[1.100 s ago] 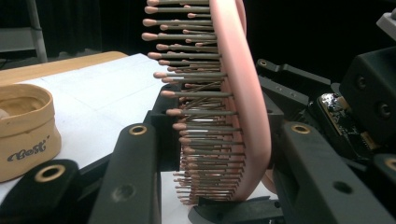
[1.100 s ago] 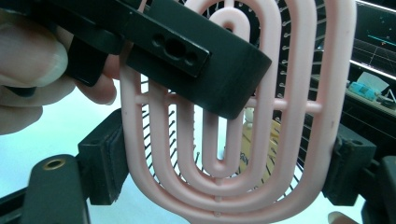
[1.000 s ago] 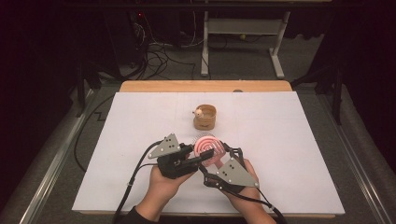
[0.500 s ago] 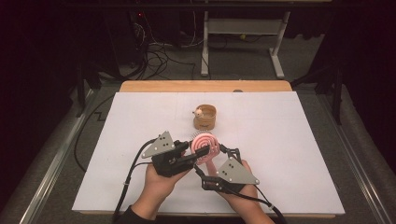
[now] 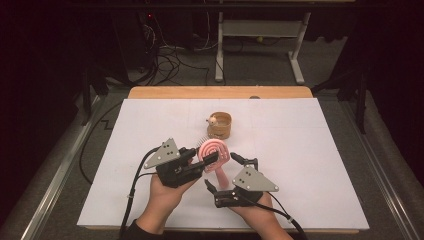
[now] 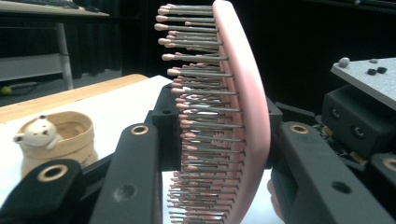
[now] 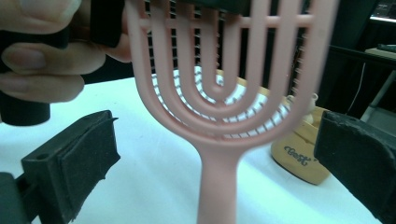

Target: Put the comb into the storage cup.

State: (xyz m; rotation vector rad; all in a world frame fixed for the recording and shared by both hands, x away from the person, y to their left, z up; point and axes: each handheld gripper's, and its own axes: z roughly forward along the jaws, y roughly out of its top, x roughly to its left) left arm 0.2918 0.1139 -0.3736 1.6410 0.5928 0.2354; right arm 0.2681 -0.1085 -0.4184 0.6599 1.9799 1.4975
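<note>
- where the table's near edge meets the forearms, right gripper point(image 5: 223, 171): jaws spread wide to either side of the brush handle, pads clear of it; they have just been opening, with the handle between them.
- left gripper point(image 5: 204, 162): just beyond and to the left, jaws clamped on the head of the hairbrush, one pad on the bristle side, the other on the back.
- hairbrush point(image 5: 215, 152): pink, with an open looped head and grey, pink-tipped bristles; held clear of the table between the two grippers, handle pointing back toward the right gripper; seen close in the right gripper view point(image 7: 219, 121) and edge-on in the left gripper view point(image 6: 243, 107).
- white sheet point(image 5: 310, 150): covers the table under both hands.
- cup point(image 5: 220, 125): tan, with a small bear figure on its rim; stands on the sheet just beyond the brush, apart from it.
</note>
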